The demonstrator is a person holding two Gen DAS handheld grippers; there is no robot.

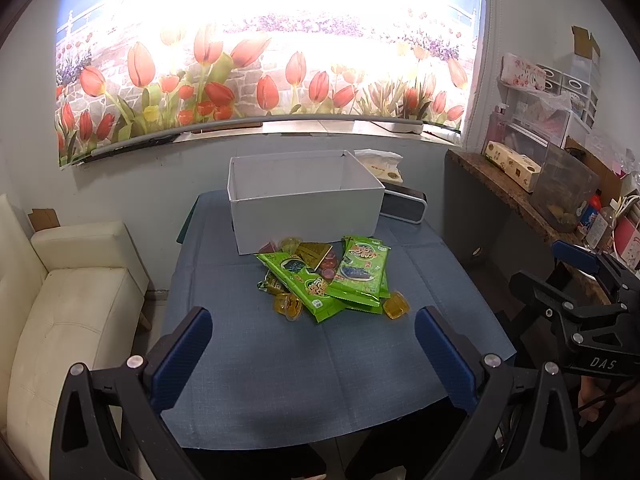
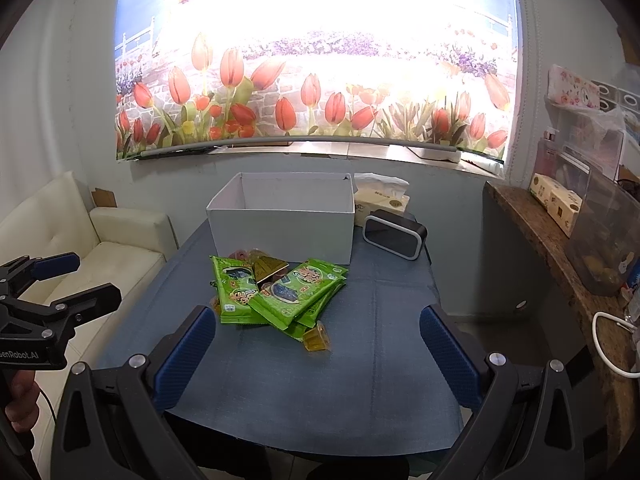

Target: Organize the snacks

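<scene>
A pile of snacks lies mid-table on the blue cloth: several green packets (image 1: 360, 270) (image 2: 280, 292), a gold pyramid packet (image 1: 314, 254) (image 2: 268, 267) and small jelly cups (image 1: 396, 306) (image 2: 317, 338). Just behind the pile stands an open white box (image 1: 304, 200) (image 2: 282, 220) whose visible inside looks empty. My left gripper (image 1: 314, 344) is open, held above the near part of the table, short of the pile. My right gripper (image 2: 318, 344) is open too, nothing between its fingers. Each gripper shows at the edge of the other's view.
A black clock (image 2: 394, 238) and a tissue pack (image 2: 382, 198) sit right of the box. A cream sofa (image 1: 60, 300) stands left of the table (image 1: 280, 392). A cluttered stone counter (image 2: 560, 264) runs along the right. A tulip blind covers the window behind.
</scene>
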